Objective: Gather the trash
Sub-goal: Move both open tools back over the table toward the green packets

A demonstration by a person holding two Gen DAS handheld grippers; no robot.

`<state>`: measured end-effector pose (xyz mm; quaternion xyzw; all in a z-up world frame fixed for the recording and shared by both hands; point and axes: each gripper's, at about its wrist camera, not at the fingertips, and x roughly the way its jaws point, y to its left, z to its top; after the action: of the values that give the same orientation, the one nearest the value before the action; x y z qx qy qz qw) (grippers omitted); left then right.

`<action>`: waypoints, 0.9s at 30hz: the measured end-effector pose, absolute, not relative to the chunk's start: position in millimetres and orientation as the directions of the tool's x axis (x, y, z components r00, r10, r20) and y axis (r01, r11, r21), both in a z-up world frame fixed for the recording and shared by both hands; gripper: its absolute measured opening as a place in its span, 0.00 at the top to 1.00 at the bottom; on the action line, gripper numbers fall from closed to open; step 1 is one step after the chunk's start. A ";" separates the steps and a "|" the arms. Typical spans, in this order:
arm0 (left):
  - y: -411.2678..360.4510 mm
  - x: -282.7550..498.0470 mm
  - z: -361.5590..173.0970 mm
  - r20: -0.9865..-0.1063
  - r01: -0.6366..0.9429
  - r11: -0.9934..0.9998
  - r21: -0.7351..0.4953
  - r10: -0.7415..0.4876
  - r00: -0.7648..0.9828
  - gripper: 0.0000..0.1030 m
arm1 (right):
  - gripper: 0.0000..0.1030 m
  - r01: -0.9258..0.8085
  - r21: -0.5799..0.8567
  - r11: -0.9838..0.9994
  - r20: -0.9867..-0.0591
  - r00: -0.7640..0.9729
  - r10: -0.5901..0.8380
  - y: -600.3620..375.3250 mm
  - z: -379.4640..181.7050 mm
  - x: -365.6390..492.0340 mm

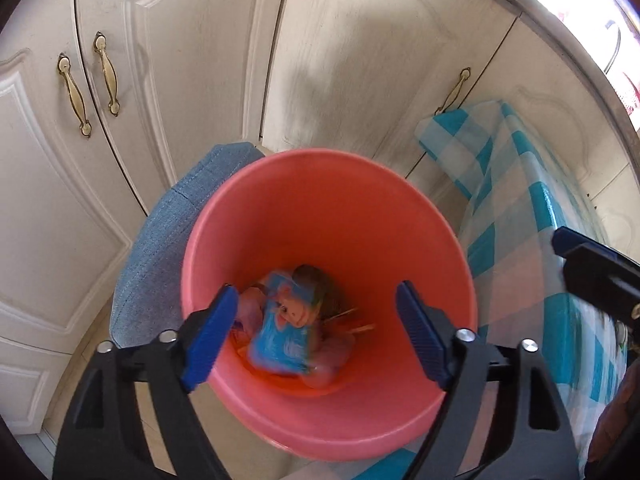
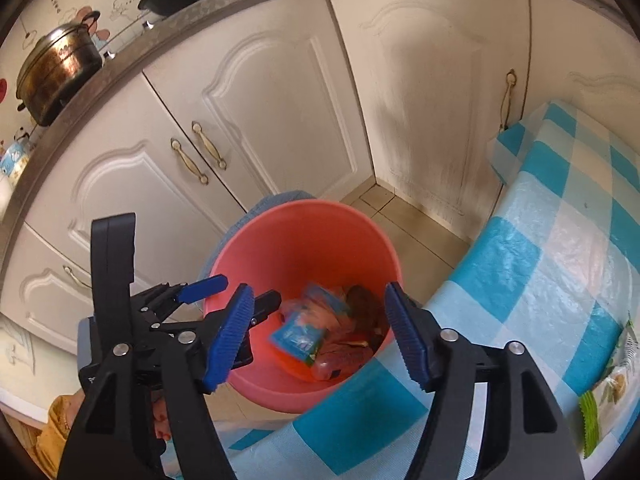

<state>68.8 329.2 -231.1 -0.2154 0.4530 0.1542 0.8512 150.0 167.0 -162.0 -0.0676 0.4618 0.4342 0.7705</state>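
Observation:
A pink bucket (image 1: pixel 328 216) stands on the floor beside the table; it also shows in the right wrist view (image 2: pixel 304 240). Inside lie a blurred blue packet (image 1: pixel 286 332), also in the right wrist view (image 2: pixel 298 336), and other wrappers. My left gripper (image 1: pixel 316 332) is open and empty right above the bucket's mouth; it shows in the right wrist view (image 2: pixel 228 292) at the bucket's left rim. My right gripper (image 2: pixel 320 332) is open and empty above the bucket's near rim. One of its fingers (image 1: pixel 576 248) shows at the right in the left wrist view.
A table with a blue-and-white checked cloth (image 2: pixel 552 240) stands right of the bucket, with a green snack wrapper (image 2: pixel 604 396) on it. A blue cushion (image 1: pixel 168 240) sits behind the bucket. White cabinet doors (image 2: pixel 260 92) are behind. A pot (image 2: pixel 60 68) stands on the counter.

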 end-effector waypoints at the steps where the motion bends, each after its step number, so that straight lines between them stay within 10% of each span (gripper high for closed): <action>1: 329.3 68.0 -230.2 -0.838 -0.459 0.859 -0.227 0.068 0.541 0.19 | 0.29 -0.724 0.299 0.622 -0.763 0.210 0.612 161.9 -158.1 150.3; 27: 254.8 -0.8 -121.4 -0.556 -0.303 0.899 -0.315 0.084 0.827 0.07 | 0.05 -0.548 0.465 0.696 -0.451 0.530 0.718 -44.0 -116.8 108.1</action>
<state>-0.8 254.8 -121.4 -0.1991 0.2752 0.1034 0.9349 108.1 -44.0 -116.8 0.1343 0.3178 0.3662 0.8642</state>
